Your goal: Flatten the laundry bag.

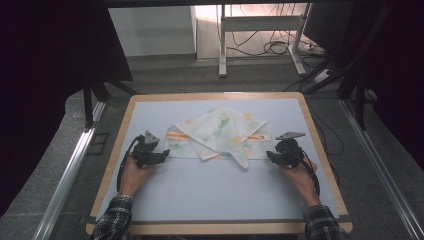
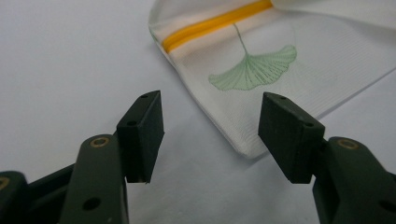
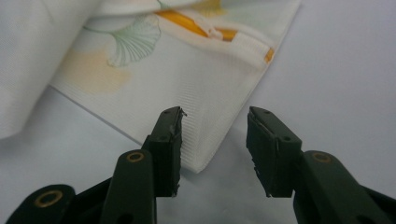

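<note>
Left gripper [image 2: 212,135] partly open, hiding the cloth [image 2: 261,79] corner's edge.

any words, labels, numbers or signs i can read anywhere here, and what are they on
None: no readable text anywhere.
The cloth bears only pictures: green ginkgo leaves and an orange stripe.
The white tab at the cloth's edge looks blank.
The tongs and the table carry no marks.
</note>
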The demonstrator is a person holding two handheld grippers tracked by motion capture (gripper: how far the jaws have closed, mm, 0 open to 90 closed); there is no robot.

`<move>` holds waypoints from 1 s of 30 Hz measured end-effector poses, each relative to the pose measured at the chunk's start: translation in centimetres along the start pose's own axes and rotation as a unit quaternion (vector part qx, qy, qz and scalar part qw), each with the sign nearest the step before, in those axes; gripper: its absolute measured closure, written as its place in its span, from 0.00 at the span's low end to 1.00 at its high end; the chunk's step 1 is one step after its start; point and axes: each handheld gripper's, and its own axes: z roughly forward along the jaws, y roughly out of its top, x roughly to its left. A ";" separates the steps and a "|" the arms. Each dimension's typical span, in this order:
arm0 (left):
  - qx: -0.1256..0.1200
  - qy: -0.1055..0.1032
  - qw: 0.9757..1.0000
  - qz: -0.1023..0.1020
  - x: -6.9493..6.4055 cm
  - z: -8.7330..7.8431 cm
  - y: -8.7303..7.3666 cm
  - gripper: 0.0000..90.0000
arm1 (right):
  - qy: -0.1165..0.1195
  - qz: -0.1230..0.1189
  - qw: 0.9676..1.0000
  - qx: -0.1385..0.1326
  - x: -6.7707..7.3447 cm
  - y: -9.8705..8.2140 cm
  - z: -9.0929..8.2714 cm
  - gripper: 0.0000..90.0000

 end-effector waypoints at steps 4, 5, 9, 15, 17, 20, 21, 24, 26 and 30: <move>0.004 -0.026 1.000 0.005 -0.6 0.0 0.1 0.65 | 0.010 -0.004 1.000 0.014 0.2 -0.1 0.4 0.75; 0.005 -0.032 0.999 0.006 -0.7 0.0 0.2 0.76 | 0.019 -0.002 1.000 0.016 0.5 -0.1 0.3 0.86; 0.012 -0.077 0.997 -0.019 -0.3 -0.1 0.1 0.94 | 0.025 -0.006 1.000 0.019 0.8 0.0 0.3 0.97; 0.020 -0.101 0.994 -0.027 0.1 -0.5 0.0 0.97 | 0.030 -0.010 0.999 0.027 0.8 -0.1 -0.1 0.97; 0.026 -0.097 0.995 -0.012 -0.2 -0.8 -0.1 0.97 | 0.029 -0.019 0.999 0.032 1.1 -0.2 -0.3 0.97; 0.025 -0.091 0.996 0.006 -0.7 -1.3 -0.1 0.96 | 0.029 -0.029 0.998 0.037 1.3 -0.3 -0.6 0.97; 0.027 -0.090 0.995 0.016 -1.2 -1.9 -0.3 0.96 | 0.033 -0.040 0.998 0.041 1.5 -0.6 -0.9 0.97; 0.025 -0.094 0.995 0.021 -1.6 -2.6 -0.5 0.96 | 0.037 -0.041 0.998 0.043 1.5 -0.8 -1.3 0.97; 0.025 -0.103 0.994 0.022 -2.0 -3.3 -0.9 0.96 | 0.044 -0.037 0.997 0.043 1.4 -1.1 -1.7 0.96; 0.033 -0.101 0.994 0.039 -3.1 -4.2 -1.2 0.96 | 0.055 -0.031 0.997 0.037 1.3 -1.8 -2.7 0.96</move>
